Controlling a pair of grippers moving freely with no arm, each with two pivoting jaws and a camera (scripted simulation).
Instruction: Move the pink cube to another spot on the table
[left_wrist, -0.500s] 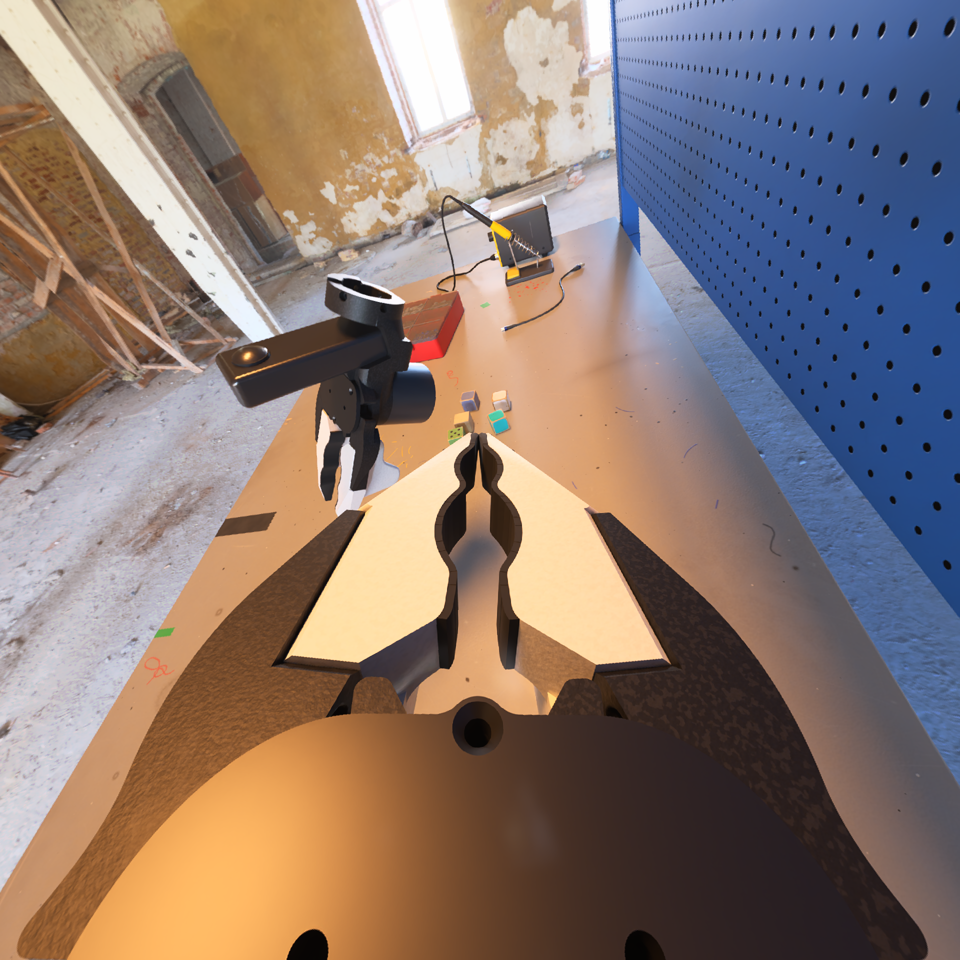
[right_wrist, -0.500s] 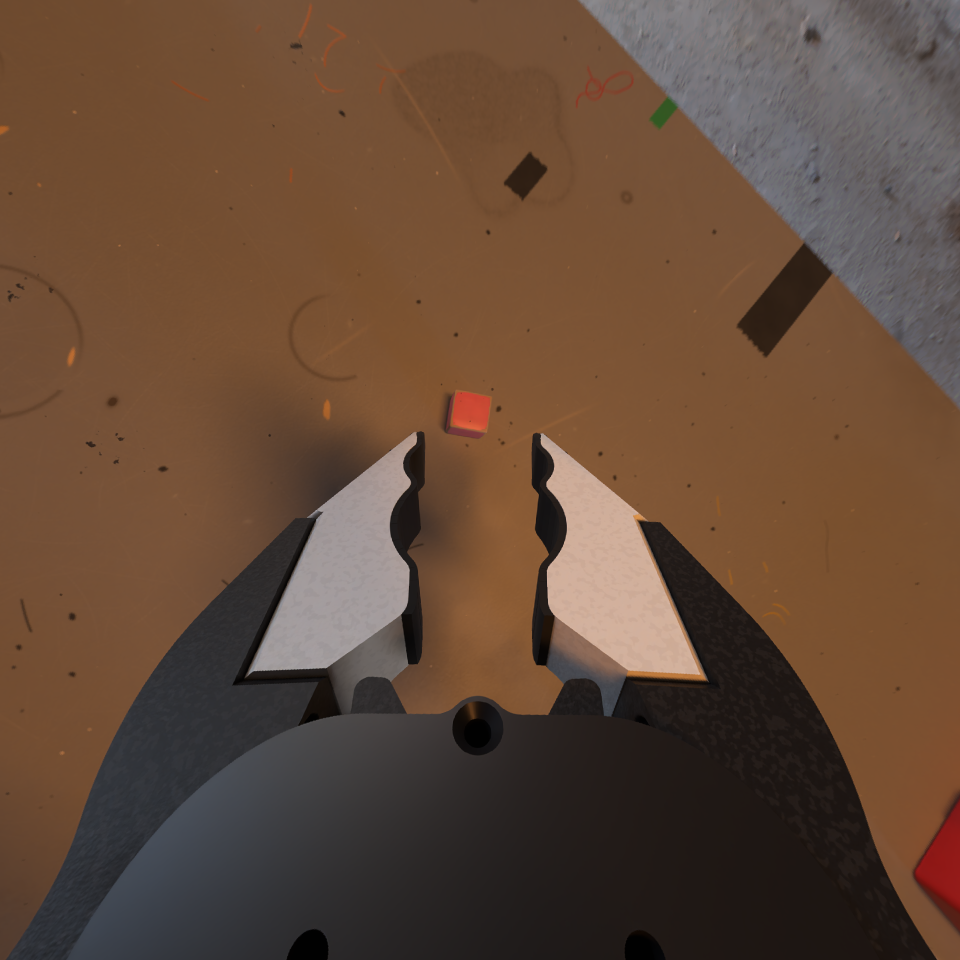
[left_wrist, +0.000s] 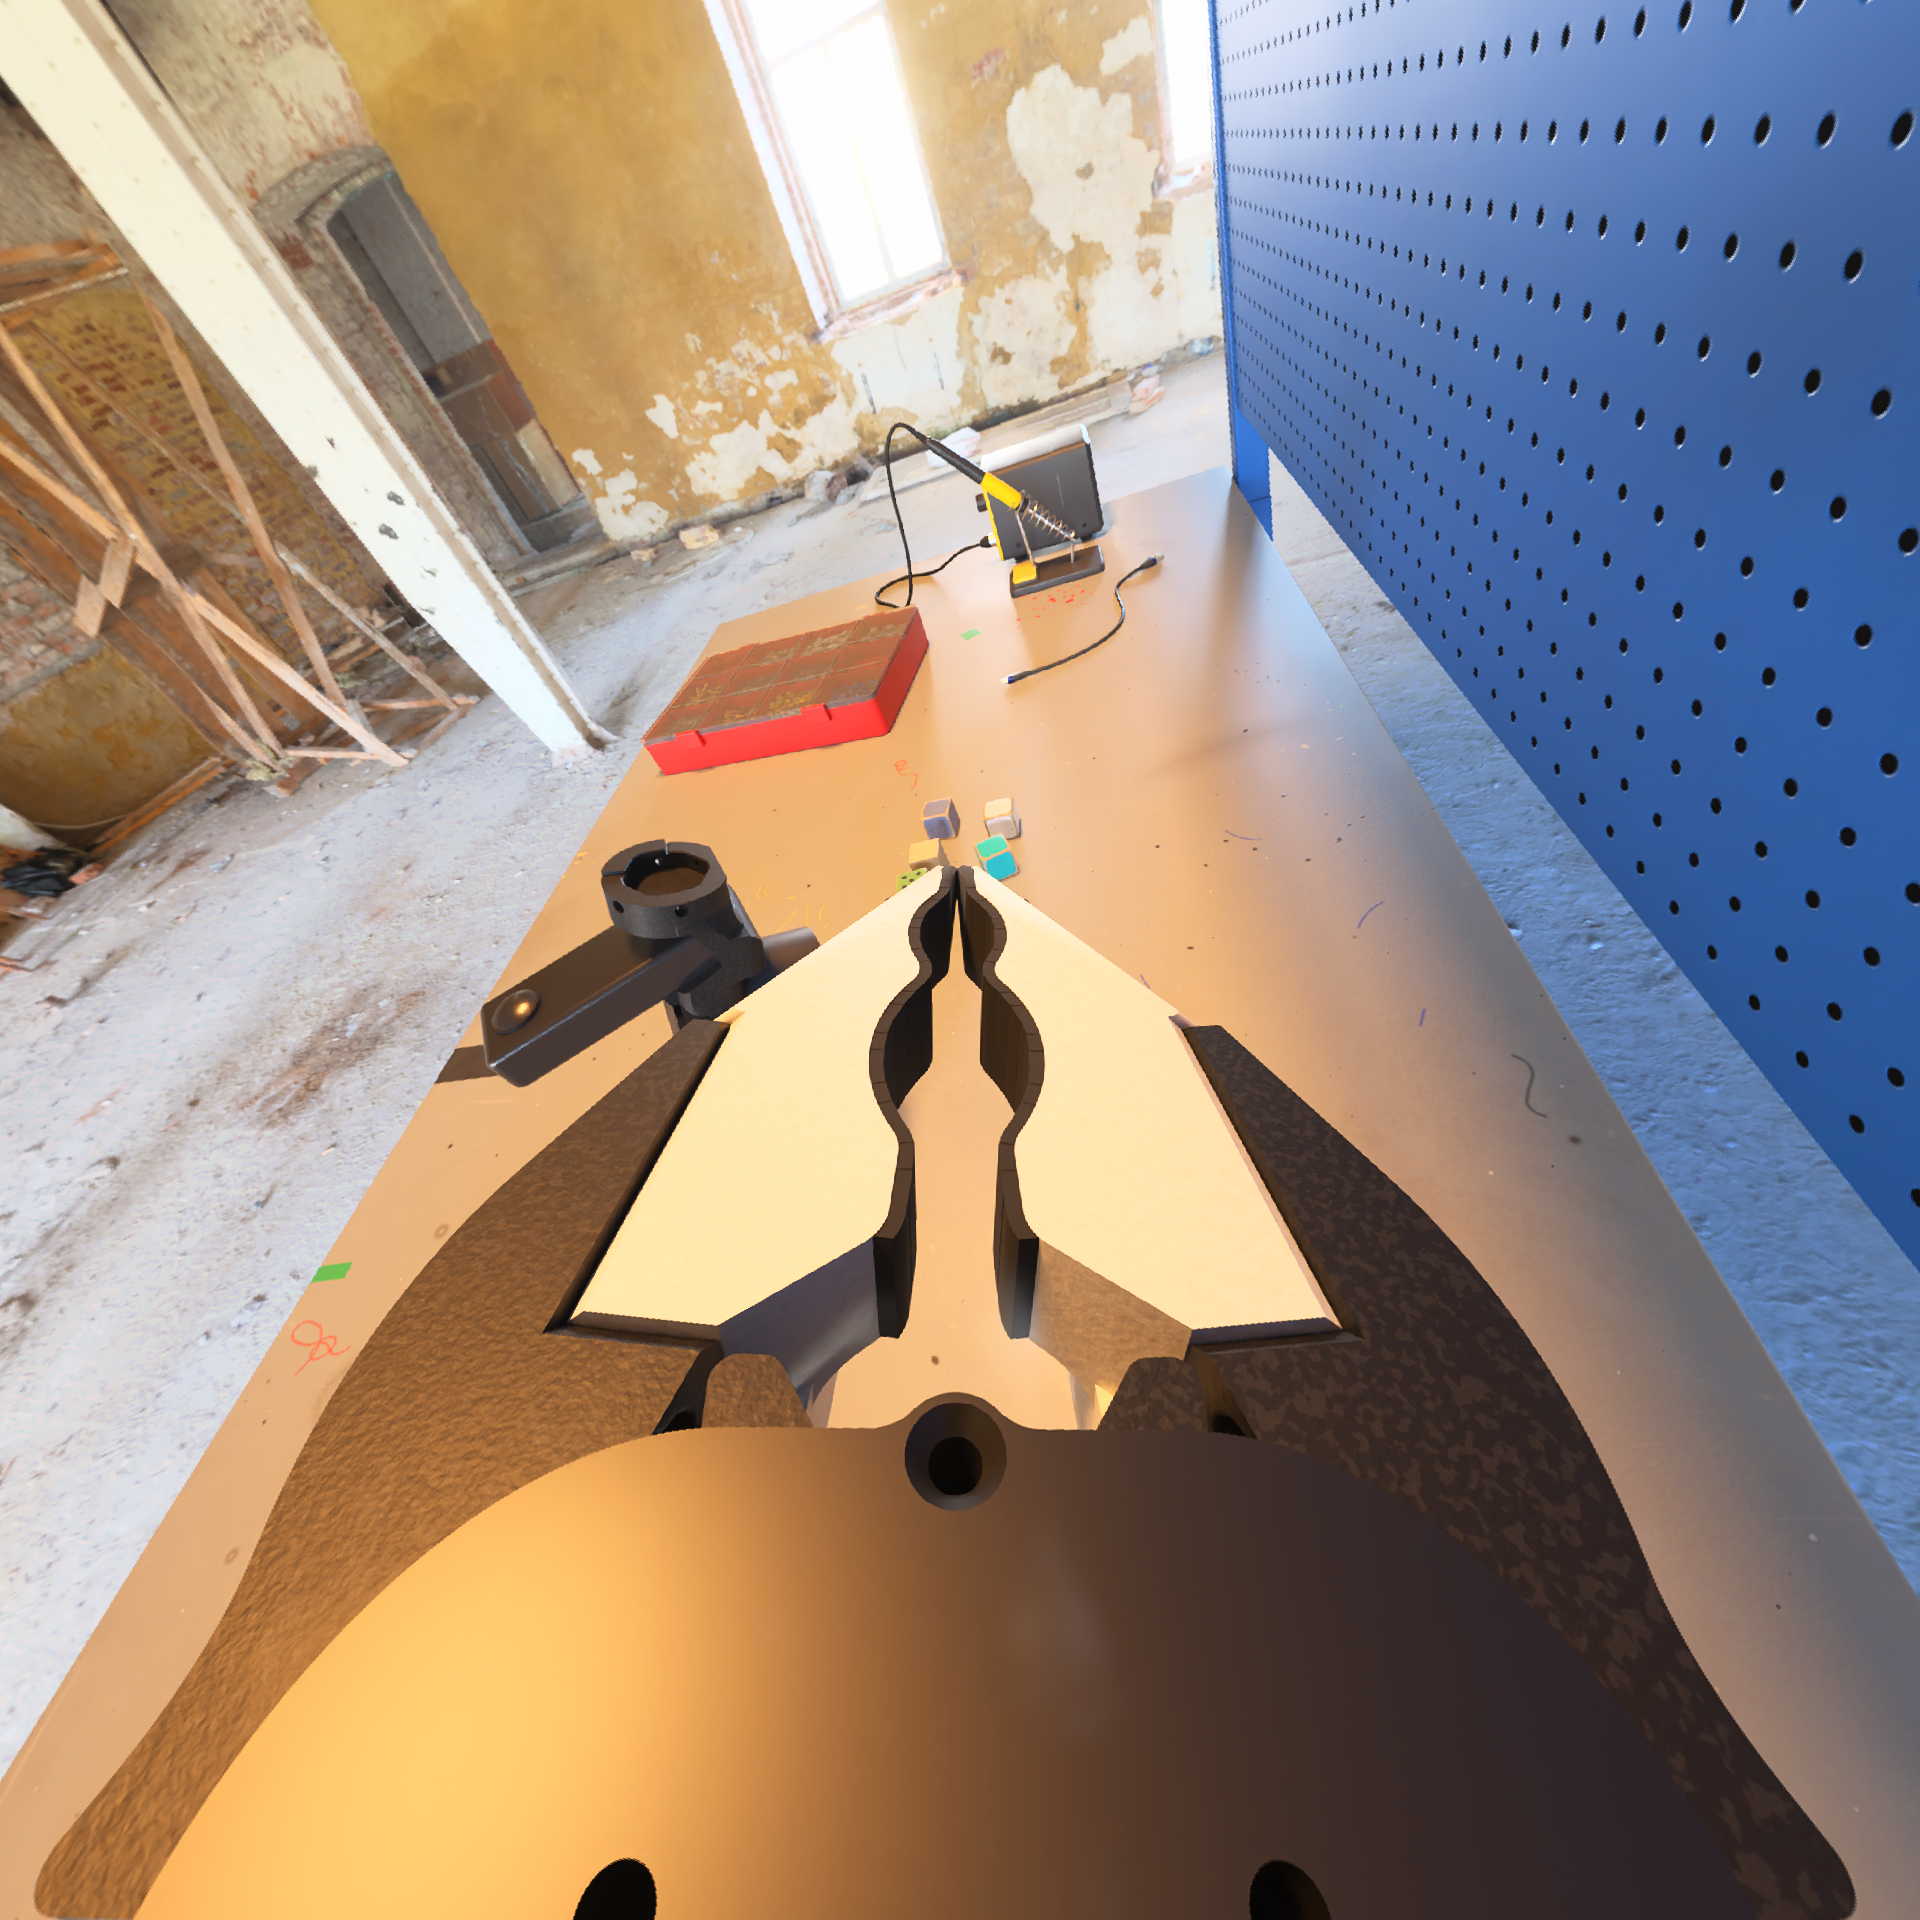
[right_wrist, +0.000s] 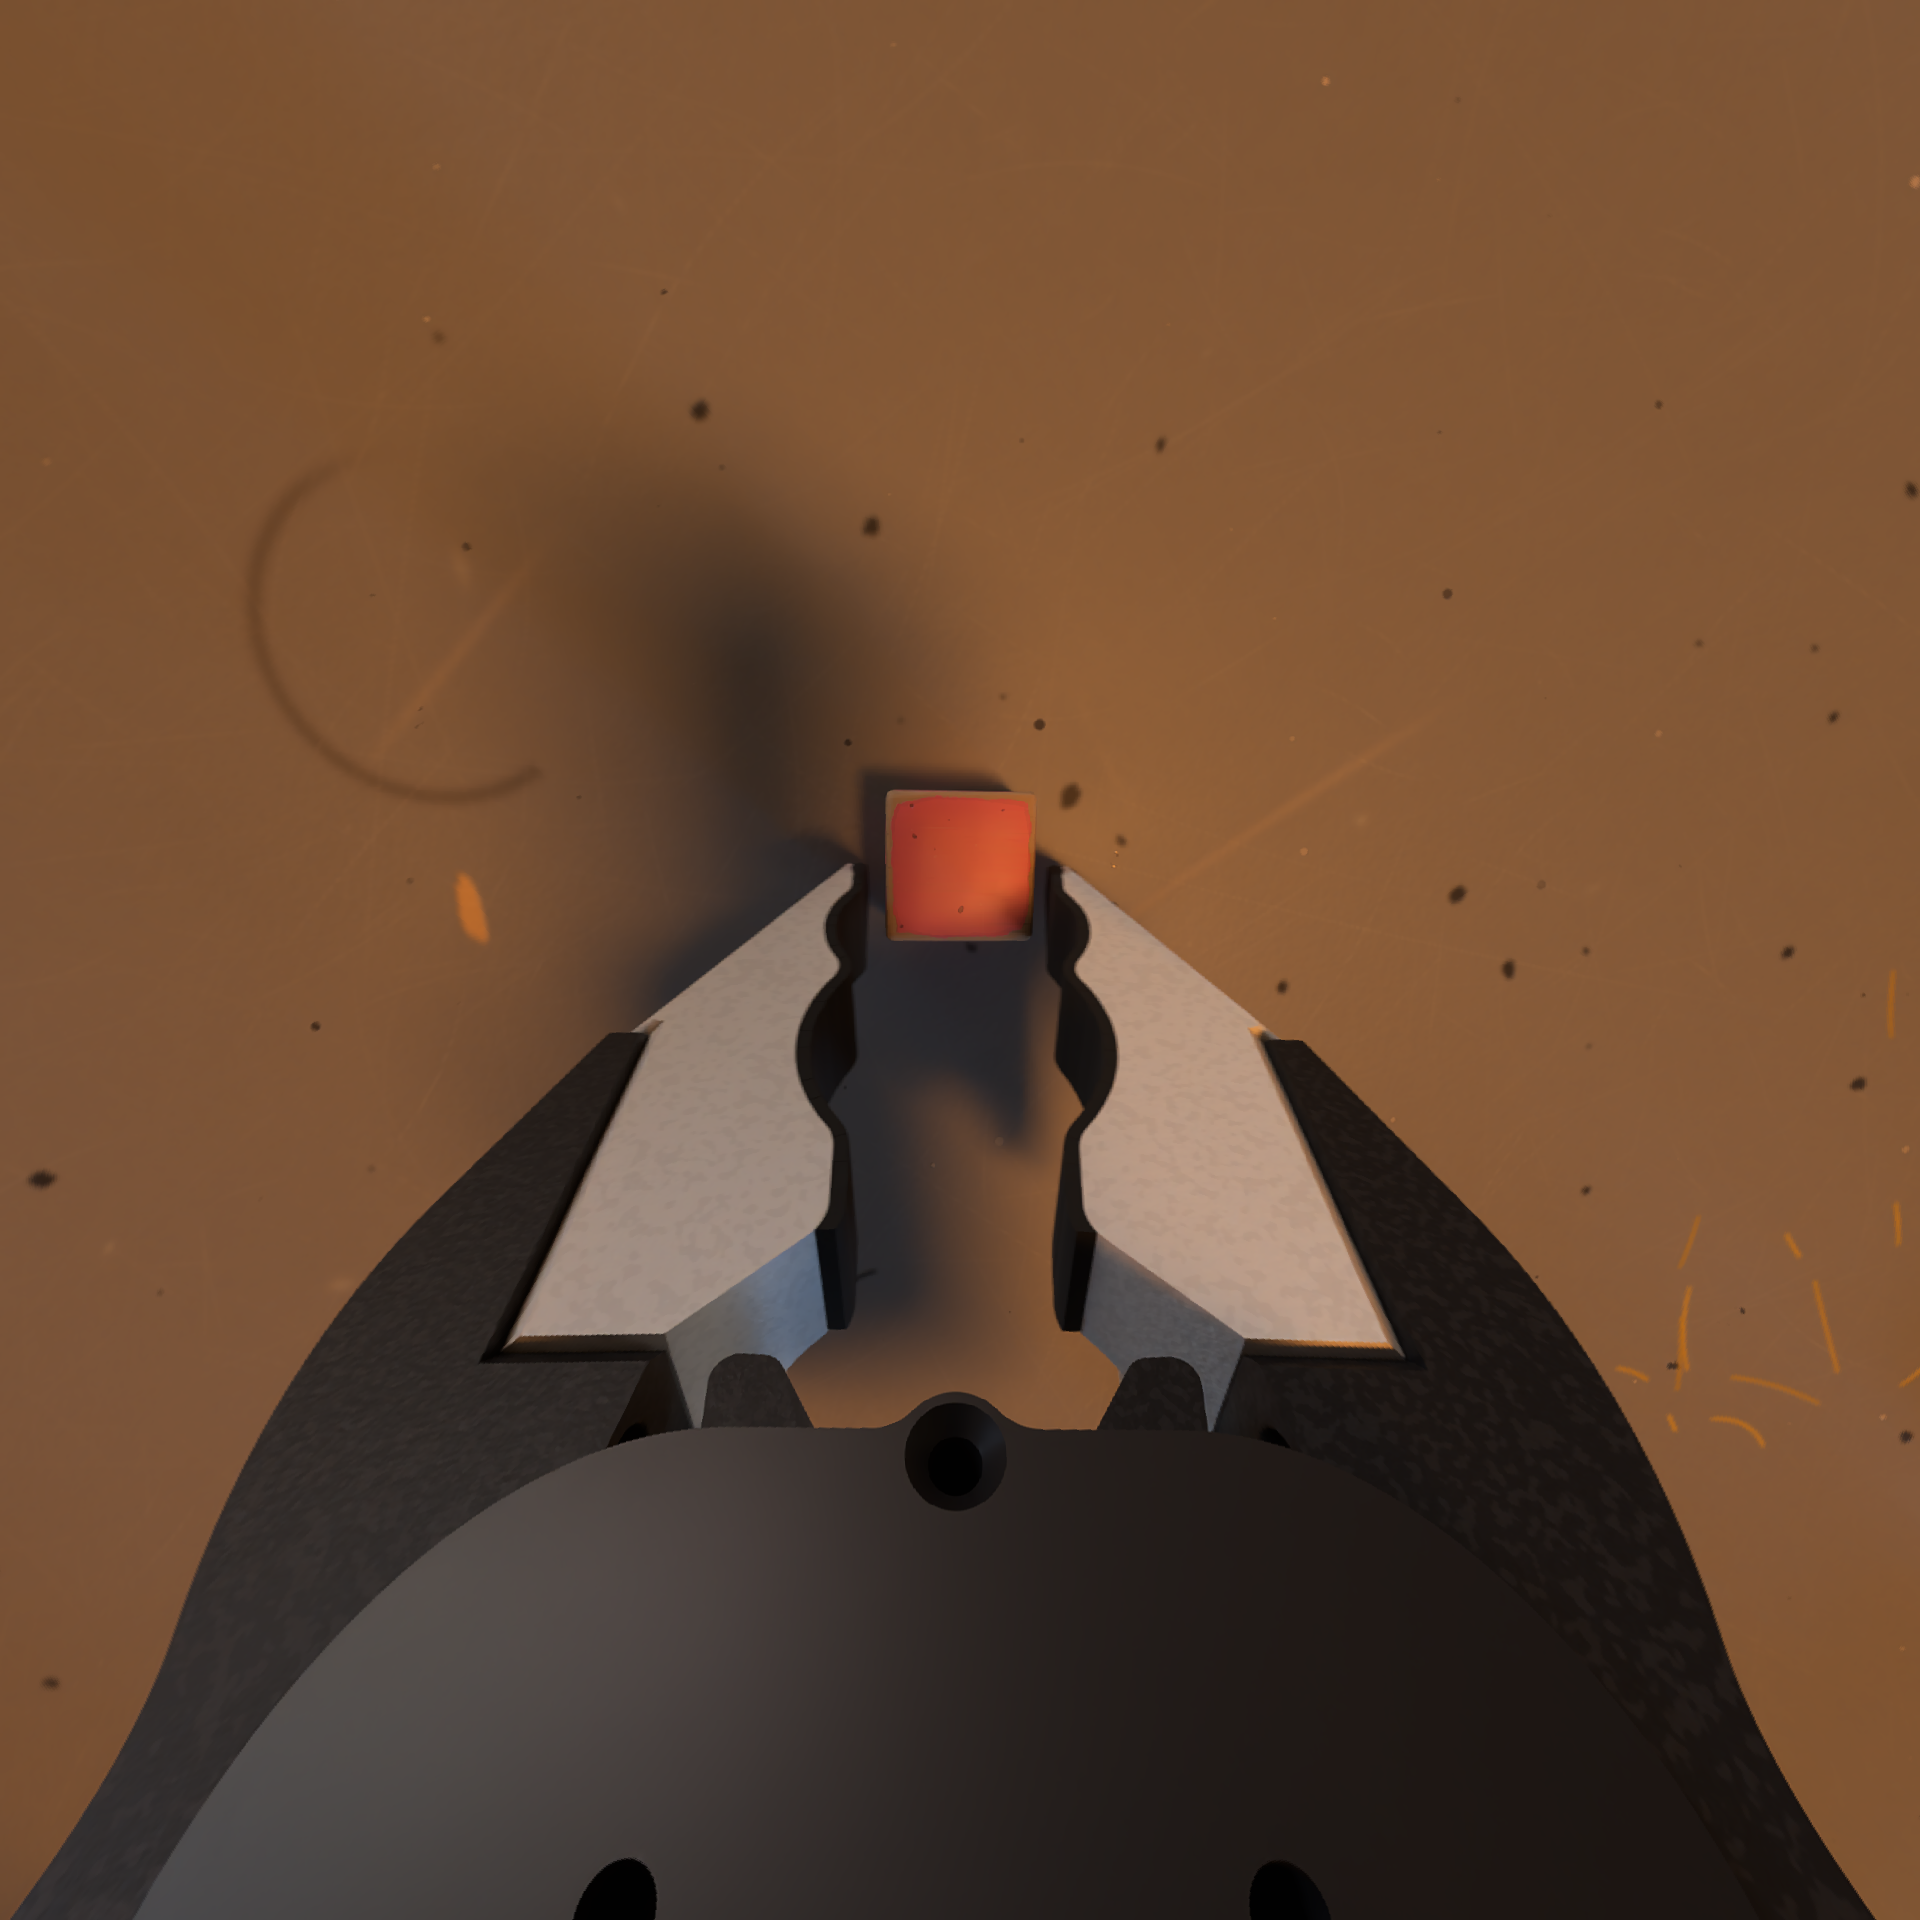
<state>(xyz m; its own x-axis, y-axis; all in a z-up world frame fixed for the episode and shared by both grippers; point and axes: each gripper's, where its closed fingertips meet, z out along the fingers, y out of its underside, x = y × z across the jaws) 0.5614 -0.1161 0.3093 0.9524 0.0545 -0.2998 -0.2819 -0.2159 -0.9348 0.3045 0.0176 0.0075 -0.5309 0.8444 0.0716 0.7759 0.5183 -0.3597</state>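
The pink cube (right_wrist: 960, 864) looks orange-red in this light and sits on the brown table (right_wrist: 1351, 416). My right gripper (right_wrist: 954, 875) is open and low over the table, pointing down. The cube lies between its two fingertips, with a thin gap on each side. My left gripper (left_wrist: 956, 881) is shut and empty, held above the table (left_wrist: 1195, 831) and looking along it. The right gripper's black body (left_wrist: 623, 987) shows in the left wrist view, left of my left fingers, which hide its fingers and the cube.
Several small coloured cubes (left_wrist: 971, 836) lie just beyond the left fingertips. Farther off are a red parts box (left_wrist: 790, 691), a soldering station (left_wrist: 1039, 509) and a loose cable (left_wrist: 1081, 634). A blue pegboard (left_wrist: 1558, 416) runs along the right. The table's left edge drops to the floor.
My right gripper has come down onto the cube, which now sits between its open fingertips instead of ahead of them. In the left wrist view its body has dropped lower. The left gripper has held still.
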